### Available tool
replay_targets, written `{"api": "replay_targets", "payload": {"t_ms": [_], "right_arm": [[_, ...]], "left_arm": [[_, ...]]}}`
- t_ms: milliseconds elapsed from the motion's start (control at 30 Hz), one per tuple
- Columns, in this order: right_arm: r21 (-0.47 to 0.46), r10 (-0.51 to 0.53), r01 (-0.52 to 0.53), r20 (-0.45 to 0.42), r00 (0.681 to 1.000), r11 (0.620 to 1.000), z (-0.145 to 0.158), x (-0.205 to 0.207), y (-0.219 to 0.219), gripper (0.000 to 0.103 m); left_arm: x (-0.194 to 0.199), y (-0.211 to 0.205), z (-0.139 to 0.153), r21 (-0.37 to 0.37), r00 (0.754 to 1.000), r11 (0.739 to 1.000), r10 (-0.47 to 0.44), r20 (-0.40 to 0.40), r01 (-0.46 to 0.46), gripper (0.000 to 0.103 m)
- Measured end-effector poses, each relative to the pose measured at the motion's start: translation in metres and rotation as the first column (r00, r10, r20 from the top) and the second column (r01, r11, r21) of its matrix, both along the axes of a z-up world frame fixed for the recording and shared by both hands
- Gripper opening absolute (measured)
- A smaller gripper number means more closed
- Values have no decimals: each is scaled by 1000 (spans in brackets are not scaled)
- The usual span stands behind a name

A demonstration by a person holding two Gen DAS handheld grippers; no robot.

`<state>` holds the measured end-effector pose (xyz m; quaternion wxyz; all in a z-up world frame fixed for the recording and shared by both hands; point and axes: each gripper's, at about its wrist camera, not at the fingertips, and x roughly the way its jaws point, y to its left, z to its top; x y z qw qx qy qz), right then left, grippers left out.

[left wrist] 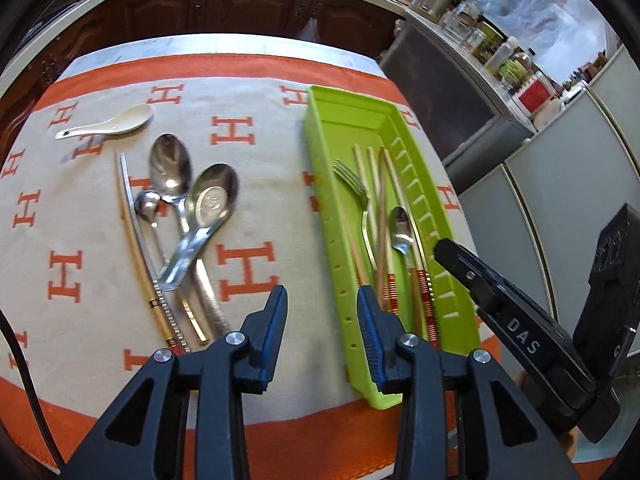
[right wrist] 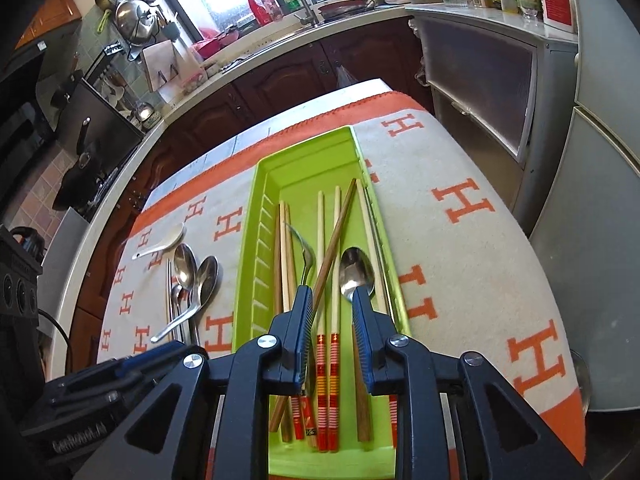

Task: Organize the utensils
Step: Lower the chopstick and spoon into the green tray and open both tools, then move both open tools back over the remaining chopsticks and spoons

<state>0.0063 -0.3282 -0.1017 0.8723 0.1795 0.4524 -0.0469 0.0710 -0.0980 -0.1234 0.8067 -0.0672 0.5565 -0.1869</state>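
Utensils are split between 2 places: chopsticks (right wrist: 335, 264), a fork (left wrist: 354, 192) and 1 spoon (right wrist: 354, 270) lie in the green tray (right wrist: 304, 152), while 3 metal spoons (left wrist: 188, 208), a white spoon (left wrist: 114, 122) and a knife (left wrist: 132, 216) wait on the cloth (left wrist: 256, 184). Left gripper (left wrist: 322, 304) hangs with jaws apart and empty, the loose pile just left of them, the tray's near wall under the right jaw. Right gripper (right wrist: 330, 304) also stands apart, gripping nothing, above the tray's chopsticks. Best next move, probably: swing left, straddle 1 handle, then close.
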Motion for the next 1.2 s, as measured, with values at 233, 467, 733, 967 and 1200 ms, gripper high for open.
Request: {"api": "replay_targets", "payload": {"t_ms": [233, 467, 733, 967, 1200], "right_arm": [[-14, 24, -24, -13, 1000, 1000, -1, -5, 13, 21], [-30, 39, -39, -16, 999, 999, 5, -9, 28, 21], [-37, 75, -75, -3, 997, 996, 18, -13, 46, 21], [-35, 148, -148, 2, 989, 988, 27, -9, 77, 21], [-39, 260, -260, -6, 966, 965, 29, -3, 123, 21]], "left_arm": [[-3, 26, 0, 13, 998, 998, 54, 15, -54, 35], [-4, 42, 4, 17, 997, 997, 77, 31, -78, 37], [4, 94, 2, 25, 981, 981, 190, 37, -191, 38], [8, 144, -6, 23, 954, 954, 299, 20, -300, 38], [10, 171, -16, 34, 937, 937, 348, 0, -348, 37]]}}
